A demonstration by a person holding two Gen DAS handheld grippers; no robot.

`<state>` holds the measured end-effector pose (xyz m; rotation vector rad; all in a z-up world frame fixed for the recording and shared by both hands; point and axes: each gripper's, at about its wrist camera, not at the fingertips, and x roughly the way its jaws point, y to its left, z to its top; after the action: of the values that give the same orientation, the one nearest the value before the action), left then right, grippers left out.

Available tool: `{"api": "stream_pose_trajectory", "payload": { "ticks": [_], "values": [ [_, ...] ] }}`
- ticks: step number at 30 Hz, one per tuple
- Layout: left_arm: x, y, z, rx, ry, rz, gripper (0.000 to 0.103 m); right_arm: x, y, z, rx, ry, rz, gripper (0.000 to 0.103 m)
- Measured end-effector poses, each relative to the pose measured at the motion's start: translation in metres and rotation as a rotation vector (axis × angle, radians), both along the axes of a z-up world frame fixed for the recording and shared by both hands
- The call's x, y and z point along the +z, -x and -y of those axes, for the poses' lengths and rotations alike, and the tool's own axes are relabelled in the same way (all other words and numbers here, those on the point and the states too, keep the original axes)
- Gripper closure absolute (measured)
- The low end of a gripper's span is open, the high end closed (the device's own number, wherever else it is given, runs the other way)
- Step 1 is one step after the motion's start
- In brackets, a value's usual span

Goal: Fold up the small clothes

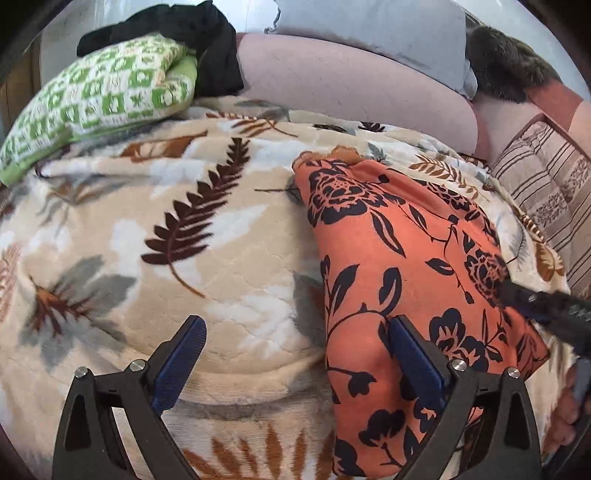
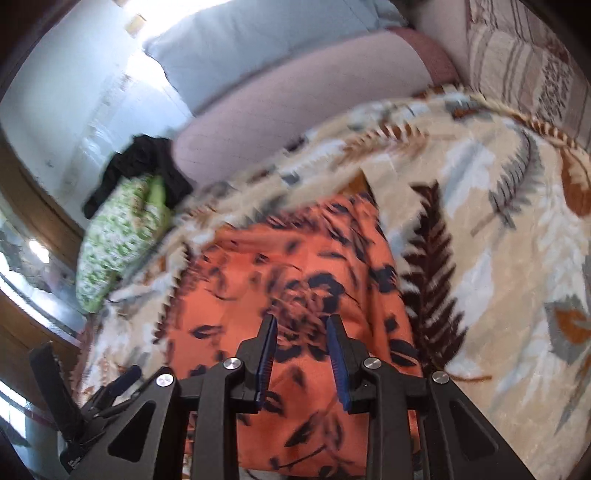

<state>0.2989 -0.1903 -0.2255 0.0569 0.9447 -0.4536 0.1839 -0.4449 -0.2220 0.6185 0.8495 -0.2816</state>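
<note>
Left wrist view: left tongs gape wide, empty, straddling the edge of the orange floral garment lying folded on the bed's leaf blanket. Right wrist view: right tongs part-closed over the cloth, grip unclear. Next: pinch that edge, fold across.

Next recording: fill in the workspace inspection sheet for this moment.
Surface: beige leaf-print fleece blanket on a bed.
Job's things: orange cloth with black flowers, lying folded on the blanket.
Clutter: green-and-white patterned pillow, black garment on it.
Grippers: left gripper wide open, one finger over the cloth's edge; right gripper partly open above the cloth, grip unclear.
Cables: nothing seen.
Surroundings: pink cushion, striped cushion.
</note>
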Motion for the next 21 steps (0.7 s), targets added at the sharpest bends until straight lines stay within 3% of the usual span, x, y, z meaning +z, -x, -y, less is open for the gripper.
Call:
{"api": "stream_pose_trajectory", "payload": {
  "ticks": [3, 11, 13, 16, 21],
  "values": [
    [0.006, 0.006, 0.005, -0.011, -0.048, 0.049, 0.003, -0.001, -0.001, 0.002, -0.019, 0.012, 0.004, 0.071],
    [0.014, 0.017, 0.012, -0.015, -0.103, 0.122, 0.003, 0.023, 0.005, -0.006, -0.031, 0.027, 0.189, 0.072],
    [0.013, 0.017, 0.012, -0.02, -0.105, 0.124, 0.003, 0.018, -0.003, -0.011, -0.01, 0.026, 0.157, 0.071],
    [0.013, 0.017, 0.013, -0.022, -0.103, 0.12, 0.003, -0.007, -0.017, -0.013, 0.019, -0.004, 0.03, 0.071],
    [0.012, 0.018, 0.014, -0.022, -0.107, 0.125, 0.003, -0.006, -0.015, -0.015, 0.032, 0.011, 0.035, 0.071]
  ]
}}
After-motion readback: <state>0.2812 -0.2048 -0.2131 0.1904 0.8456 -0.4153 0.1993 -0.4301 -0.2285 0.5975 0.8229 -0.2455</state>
